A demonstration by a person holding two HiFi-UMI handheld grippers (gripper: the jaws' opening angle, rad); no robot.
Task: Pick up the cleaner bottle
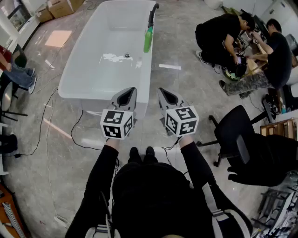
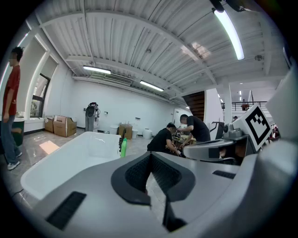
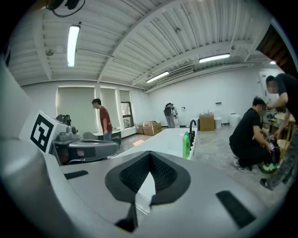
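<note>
The green cleaner bottle (image 1: 148, 39) stands upright on the right rim of a white bathtub (image 1: 88, 79), just in front of a black faucet (image 1: 152, 14). My left gripper (image 1: 129, 93) and right gripper (image 1: 164, 93) hover side by side at the tub's near end, well short of the bottle. Both are shut with nothing between their jaws. In the left gripper view the bottle (image 2: 123, 147) shows small, beyond my left gripper (image 2: 150, 155). In the right gripper view the bottle (image 3: 186, 145) stands by the faucet (image 3: 192, 128), far ahead of my right gripper (image 3: 150, 155).
Two people (image 1: 223, 37) crouch over equipment on the floor right of the tub. A black office chair (image 1: 235, 135) stands at my right. Cables (image 1: 51, 125) run across the floor at left. Cardboard boxes (image 1: 60, 7) sit at the far left, and a person (image 2: 9, 107) stands there.
</note>
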